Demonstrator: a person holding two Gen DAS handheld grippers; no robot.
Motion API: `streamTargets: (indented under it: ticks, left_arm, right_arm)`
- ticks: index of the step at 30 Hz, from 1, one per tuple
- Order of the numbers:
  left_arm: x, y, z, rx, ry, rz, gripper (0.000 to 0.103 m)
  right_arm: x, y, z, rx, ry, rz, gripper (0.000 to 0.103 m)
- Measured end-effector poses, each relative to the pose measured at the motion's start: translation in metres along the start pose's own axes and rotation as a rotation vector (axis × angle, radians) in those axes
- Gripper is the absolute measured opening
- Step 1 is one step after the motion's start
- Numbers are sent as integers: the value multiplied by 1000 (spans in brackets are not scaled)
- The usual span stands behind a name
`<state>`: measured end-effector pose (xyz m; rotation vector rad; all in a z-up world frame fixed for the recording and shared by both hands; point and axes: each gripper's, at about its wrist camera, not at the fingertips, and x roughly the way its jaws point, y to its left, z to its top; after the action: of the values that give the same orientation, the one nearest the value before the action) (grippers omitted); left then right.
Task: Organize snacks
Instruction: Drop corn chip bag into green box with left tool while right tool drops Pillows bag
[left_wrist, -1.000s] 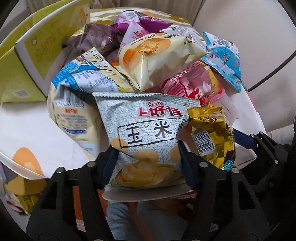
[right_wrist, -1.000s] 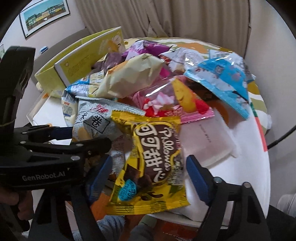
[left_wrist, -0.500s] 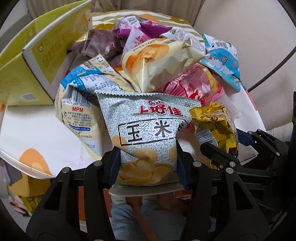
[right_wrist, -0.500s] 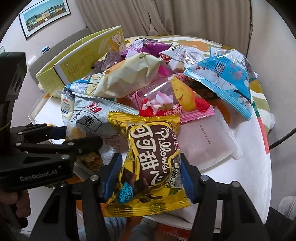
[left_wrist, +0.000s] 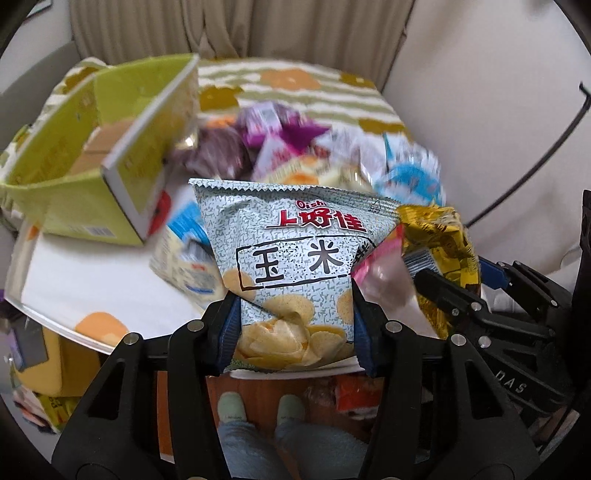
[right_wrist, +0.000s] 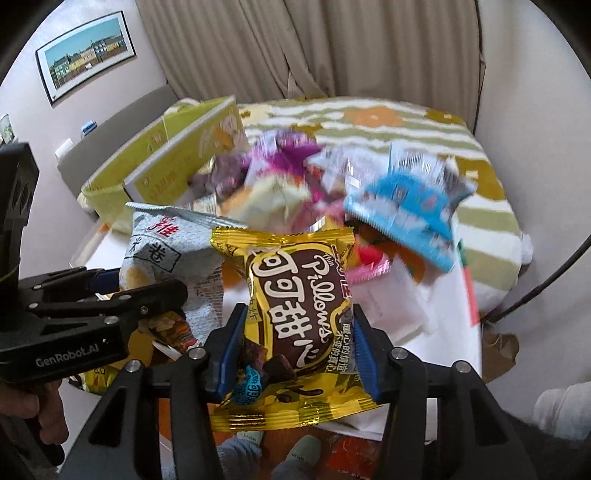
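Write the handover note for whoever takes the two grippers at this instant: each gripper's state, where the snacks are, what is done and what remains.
Left gripper: shut on the grey corn chip bag, lifted above the table.
Right gripper: shut on the yellow cocoa pillow bag, also lifted.
Green box: open, at the table's left; what it holds is unclear.
Snack pile: still heaped mid-table, blurred.
Done: two bags picked up. Left: place both, probably in the box, then clear the pile.

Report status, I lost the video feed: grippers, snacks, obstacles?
Left gripper shut on grey chip bag. Right gripper shut on yellow cocoa bag. Green box open, nothing blocking.
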<state>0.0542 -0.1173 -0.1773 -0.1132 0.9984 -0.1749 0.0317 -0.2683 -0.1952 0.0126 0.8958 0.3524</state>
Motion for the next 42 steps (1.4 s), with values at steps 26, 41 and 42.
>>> streamTargets:
  ticks: [26,41,42]
  left_arm:
    - [-50,276,160,-74,-67,128,48]
    - [-24,328,154,64,11,42,101]
    - [-27,332,153,62,7,34,101]
  right_arm:
    - [47,189,191,-76,-113,106,49]
    - [95,246,189,55,-65,-9,49]
    - [95,247,189,59,-65,-17,49]
